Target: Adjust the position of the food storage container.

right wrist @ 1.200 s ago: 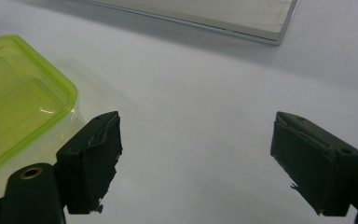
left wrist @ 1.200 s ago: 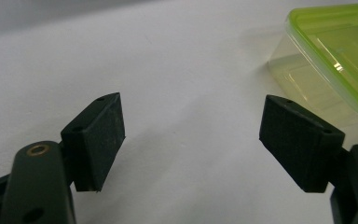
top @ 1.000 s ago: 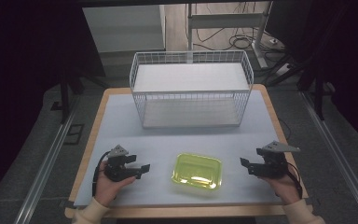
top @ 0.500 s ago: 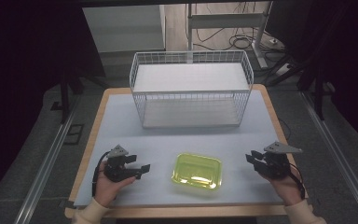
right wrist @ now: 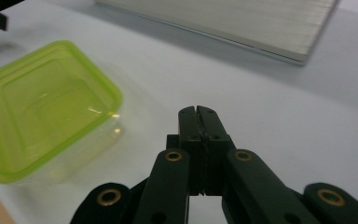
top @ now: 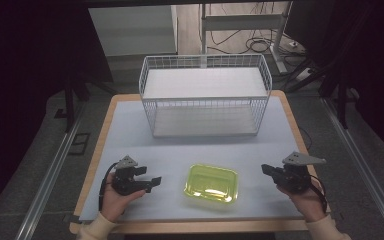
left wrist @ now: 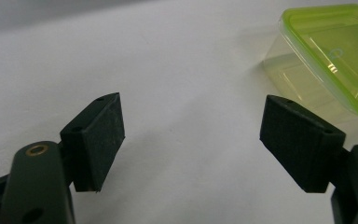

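Observation:
A yellow-green clear plastic container sits lid-up on the white table top near the front edge; it lies at the upper right in the left gripper view and at the left in the right gripper view. My left gripper rests to its left, held in a hand, jaws wide apart with nothing between them. My right gripper is to the container's right, its jaws pressed together and empty.
A white wire basket with a flat shelf stands at the back middle of the table; its base edge crosses the top of the right gripper view. The wooden table rim runs along the front. Dark floor and cables surround the table.
My right gripper has closed its jaws and shifted slightly. The left gripper and the container stay where they were.

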`<state>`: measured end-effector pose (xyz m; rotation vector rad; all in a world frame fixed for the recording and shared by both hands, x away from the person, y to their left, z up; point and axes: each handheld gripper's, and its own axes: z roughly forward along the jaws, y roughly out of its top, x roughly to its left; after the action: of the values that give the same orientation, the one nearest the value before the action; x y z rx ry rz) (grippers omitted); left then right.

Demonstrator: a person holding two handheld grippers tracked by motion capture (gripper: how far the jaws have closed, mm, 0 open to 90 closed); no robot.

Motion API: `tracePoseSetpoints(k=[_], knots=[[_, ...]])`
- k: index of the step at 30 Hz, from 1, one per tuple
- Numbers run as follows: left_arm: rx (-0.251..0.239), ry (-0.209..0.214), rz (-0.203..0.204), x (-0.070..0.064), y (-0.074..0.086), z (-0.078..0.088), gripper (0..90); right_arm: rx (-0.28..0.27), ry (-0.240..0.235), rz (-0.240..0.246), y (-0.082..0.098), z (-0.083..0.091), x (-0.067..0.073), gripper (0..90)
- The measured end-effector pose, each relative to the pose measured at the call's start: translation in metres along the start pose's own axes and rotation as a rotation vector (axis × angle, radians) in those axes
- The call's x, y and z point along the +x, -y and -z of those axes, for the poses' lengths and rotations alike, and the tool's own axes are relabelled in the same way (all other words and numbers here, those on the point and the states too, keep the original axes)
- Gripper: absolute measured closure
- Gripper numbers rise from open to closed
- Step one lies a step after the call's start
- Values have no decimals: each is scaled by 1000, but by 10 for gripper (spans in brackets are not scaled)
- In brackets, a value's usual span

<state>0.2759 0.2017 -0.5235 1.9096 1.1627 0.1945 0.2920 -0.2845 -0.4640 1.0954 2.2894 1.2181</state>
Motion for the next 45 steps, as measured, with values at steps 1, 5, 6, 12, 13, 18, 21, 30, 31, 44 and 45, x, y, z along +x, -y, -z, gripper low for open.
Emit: tracePoseSetpoints(k=[1, 5, 6, 12, 13, 18, 21, 30, 31, 44, 45], knots=[[0, -1, 1, 0, 0, 0, 209, 2, -14, 5, -1, -1, 3, 900], [-2, -11, 4, 1, 0, 1, 201, 3, -82, 40, -5, -2, 19, 900], [-5, -14, 12, 0, 0, 1, 193, 5, -118, 57, -7, -2, 30, 900], [6, -11, 8, 0, 0, 0, 186, 42, -214, 132, -9, -11, 63, 899], [6, -11, 8, 0, 0, 0, 185, 42, -214, 132, -9, -11, 63, 899], [5, -14, 1, 0, 0, 0, 185, 87, -276, 191, -7, -21, 85, 899], [7, -15, -2, 0, 1, 0, 186, 102, -293, 206, -6, -23, 90, 900], [13, -6, -3, -2, 1, -1, 192, 177, -345, 254, 2, -36, 108, 899], [13, -6, -3, -2, 1, -1, 192, 197, -352, 264, 5, -39, 112, 899], [19, -1, -4, -3, 1, -1, 193, 254, -356, 287, 14, -49, 113, 900], [19, -1, -4, -3, 1, -1, 193, 254, -356, 287, 14, -49, 113, 900]])
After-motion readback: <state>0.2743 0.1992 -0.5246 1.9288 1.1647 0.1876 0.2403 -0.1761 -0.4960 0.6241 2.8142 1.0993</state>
